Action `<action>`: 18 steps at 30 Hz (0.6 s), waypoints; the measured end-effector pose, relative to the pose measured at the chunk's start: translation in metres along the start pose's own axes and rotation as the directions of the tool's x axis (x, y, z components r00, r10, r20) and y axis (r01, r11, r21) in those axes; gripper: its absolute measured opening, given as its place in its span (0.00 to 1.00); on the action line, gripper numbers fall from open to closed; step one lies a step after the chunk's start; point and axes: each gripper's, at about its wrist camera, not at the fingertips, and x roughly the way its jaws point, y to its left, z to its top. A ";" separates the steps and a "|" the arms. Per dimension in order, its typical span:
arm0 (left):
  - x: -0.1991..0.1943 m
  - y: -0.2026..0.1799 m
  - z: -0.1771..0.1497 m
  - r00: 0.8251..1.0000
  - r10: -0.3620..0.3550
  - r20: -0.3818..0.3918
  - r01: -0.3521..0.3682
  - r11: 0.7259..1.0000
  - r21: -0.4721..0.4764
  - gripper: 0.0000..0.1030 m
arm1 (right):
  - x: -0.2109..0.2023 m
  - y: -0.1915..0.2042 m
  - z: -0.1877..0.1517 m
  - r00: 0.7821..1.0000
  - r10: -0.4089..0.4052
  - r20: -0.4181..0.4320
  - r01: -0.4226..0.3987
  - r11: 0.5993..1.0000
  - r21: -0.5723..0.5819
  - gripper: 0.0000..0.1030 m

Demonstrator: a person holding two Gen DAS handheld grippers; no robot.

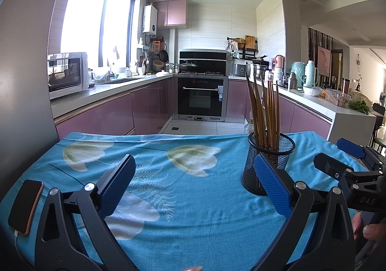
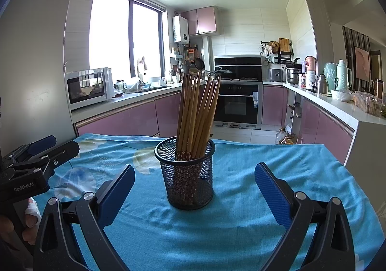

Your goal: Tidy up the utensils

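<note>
A black mesh holder (image 2: 188, 174) stands upright on the blue floral tablecloth (image 2: 241, 222), with several wooden chopsticks (image 2: 197, 111) standing in it. My right gripper (image 2: 194, 174) is open and empty, its blue pads on either side of the holder without touching it. In the left wrist view the holder (image 1: 267, 162) with its chopsticks (image 1: 264, 111) stands at the right, partly behind the right pad. My left gripper (image 1: 194, 169) is open and empty over bare cloth (image 1: 188, 210). The right gripper (image 1: 337, 155) shows at the right edge, and the left gripper (image 2: 48, 148) shows at the left edge.
A phone (image 1: 25, 205) on a charging cable lies at the table's left edge. Beyond the table's far edge is the kitchen floor, with pink cabinets, an oven (image 1: 201, 99) and a microwave (image 1: 67, 74). A grey fridge wall (image 2: 31, 66) stands at the left.
</note>
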 end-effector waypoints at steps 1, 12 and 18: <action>0.000 0.000 0.000 1.000 0.001 0.000 -0.001 1.000 0.000 0.94 | 0.000 0.000 0.000 1.000 0.000 0.000 0.000 1.000 0.000 0.93; 0.000 0.000 0.000 1.000 -0.001 -0.002 0.001 1.000 -0.001 0.94 | 0.000 0.000 -0.002 1.000 -0.002 -0.004 0.002 1.000 0.001 0.93; 0.001 -0.002 -0.004 1.000 -0.005 -0.005 0.005 1.000 -0.003 0.94 | 0.000 0.000 -0.003 1.000 -0.001 -0.003 0.001 1.000 0.003 0.93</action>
